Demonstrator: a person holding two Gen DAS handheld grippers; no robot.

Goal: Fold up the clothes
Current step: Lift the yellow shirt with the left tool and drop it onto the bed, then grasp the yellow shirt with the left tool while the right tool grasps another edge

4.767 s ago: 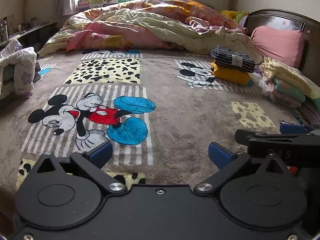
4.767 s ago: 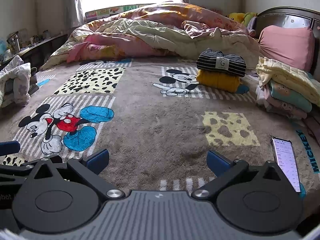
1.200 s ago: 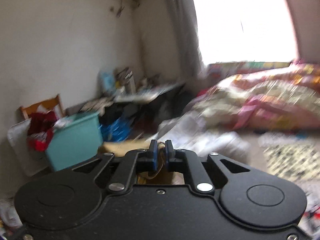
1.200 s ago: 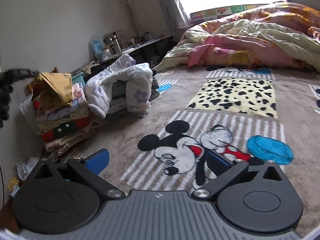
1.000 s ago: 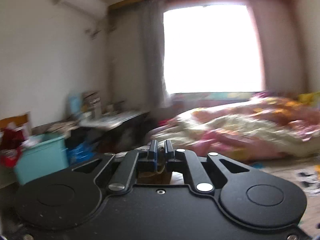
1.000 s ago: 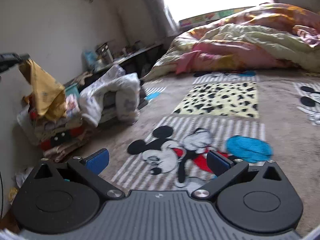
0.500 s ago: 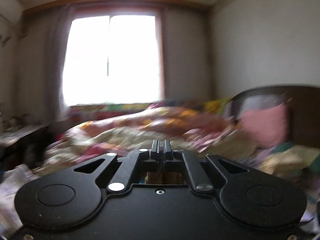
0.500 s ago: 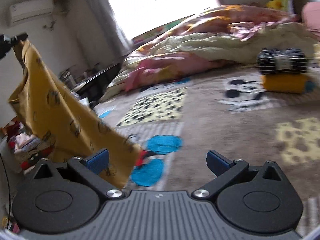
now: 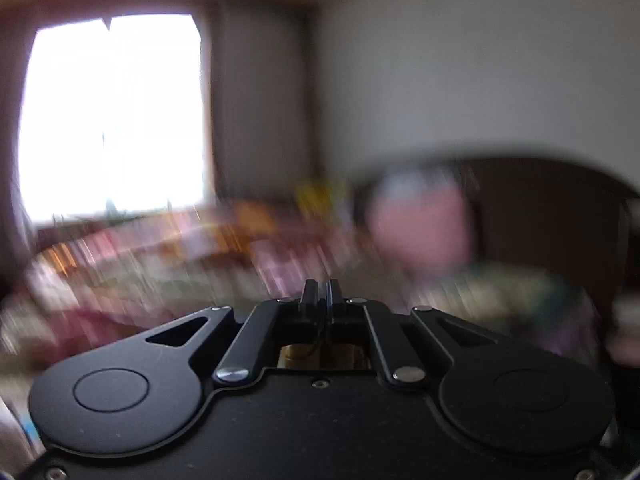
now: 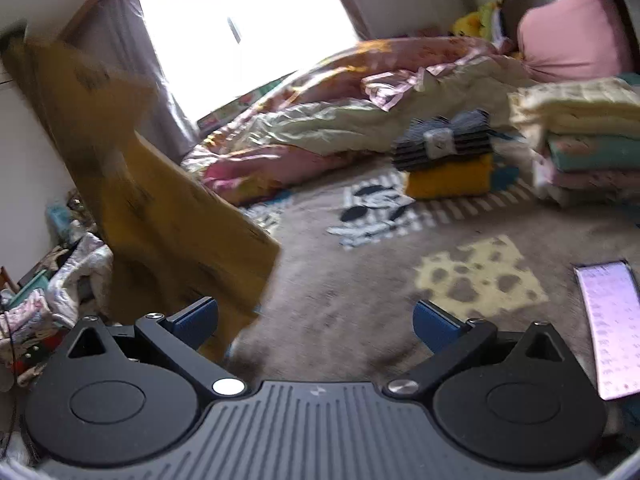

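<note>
I carry the yellow garment (image 10: pixel 152 200) pinched in my left gripper (image 9: pixel 320 300); right gripper (image 10: pixel 316 320) spread. Next: lay it flat mid-bed (image 10: pixel 360 280).

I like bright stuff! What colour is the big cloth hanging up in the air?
Mustard yellow with small dark prints: the hanging cloth shows best in the right wrist view.

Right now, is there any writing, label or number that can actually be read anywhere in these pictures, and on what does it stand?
None can be read.
White tag on the folded striped dark garment: a mark, too blurred.
Lit screen of the smartphone on the brown blanket: rows of text, too small.
Colourful strip under the bright window: print, blurred.
Left wrist view: all motion blur.
</note>
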